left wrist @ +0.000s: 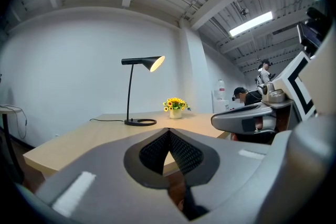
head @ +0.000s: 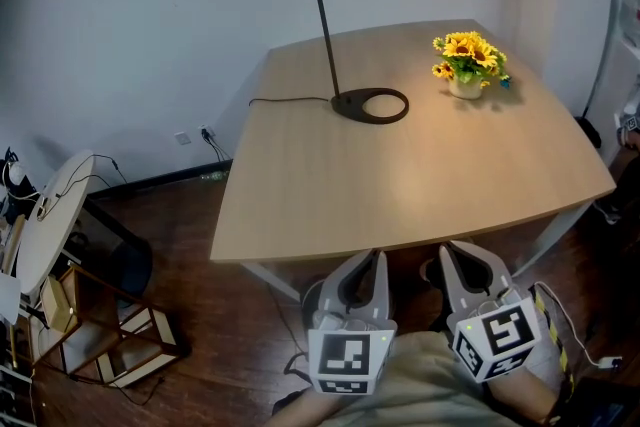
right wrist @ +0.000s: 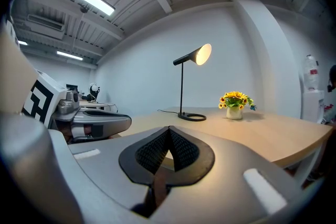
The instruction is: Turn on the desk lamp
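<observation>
While held low before the wooden surface (head: 400, 175), the left claw (head: 372, 265) and right claw (head: 455, 260) were clenched, empty. The slim black lamp (head: 324, 20) glowed.

Lamp cord (head: 290, 99) (black) hidden past table (head: 330, 195) edge

Left gripper (head: 368, 265), right gripper (head: 462, 260): grey curved shells, black ribbed pads (left wrist: 152, 152), white black-patterned marker cubes (head: 350, 363); yellow-black cable (head: 556, 335) beside right gripper.

Head view: steeply down over table (head: 400, 185) from its near edge. Gripper views: low, level, facing desk lamp (head: 326, 25) well across; shared by all.
</observation>
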Motion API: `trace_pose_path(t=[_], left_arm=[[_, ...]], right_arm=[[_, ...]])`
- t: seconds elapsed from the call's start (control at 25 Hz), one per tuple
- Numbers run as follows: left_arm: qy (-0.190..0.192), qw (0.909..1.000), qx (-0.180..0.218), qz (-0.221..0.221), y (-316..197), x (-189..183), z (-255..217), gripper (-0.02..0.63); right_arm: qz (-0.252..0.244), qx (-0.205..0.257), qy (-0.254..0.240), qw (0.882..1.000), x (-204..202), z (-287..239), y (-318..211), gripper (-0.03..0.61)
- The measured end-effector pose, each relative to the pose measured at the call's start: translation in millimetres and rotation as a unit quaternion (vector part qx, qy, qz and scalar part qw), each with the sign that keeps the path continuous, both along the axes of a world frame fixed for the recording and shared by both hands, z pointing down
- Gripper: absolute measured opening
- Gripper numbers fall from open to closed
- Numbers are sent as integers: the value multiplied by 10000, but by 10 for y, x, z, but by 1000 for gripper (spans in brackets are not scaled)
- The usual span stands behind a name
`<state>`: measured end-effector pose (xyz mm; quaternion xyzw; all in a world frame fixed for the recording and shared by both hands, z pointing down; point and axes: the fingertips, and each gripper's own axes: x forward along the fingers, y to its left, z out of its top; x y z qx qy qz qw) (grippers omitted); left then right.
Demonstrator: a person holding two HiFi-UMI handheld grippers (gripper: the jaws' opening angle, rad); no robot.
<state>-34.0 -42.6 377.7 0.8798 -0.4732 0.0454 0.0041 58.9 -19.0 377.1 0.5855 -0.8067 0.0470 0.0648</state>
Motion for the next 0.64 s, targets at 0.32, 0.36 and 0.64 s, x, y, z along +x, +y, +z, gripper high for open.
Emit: trace_pose_path(t=[0.32, 0.36, 0.64], left_arm=[[-58, 10000, -49, 24, -11, 39, 69, 0], [-65, 10000, -53, 18, -18, 35, 75, 0], [-182, 9998, -71, 46, -60, 23, 131, 0]], right_arm=[[-30, -51, 26, 10000, 6, 43, -24, 0], [-40, -55, 33, 10000, 0, 47, -33, 0], [-72, -102, -19, 9999, -39, 109, -70, 0]])
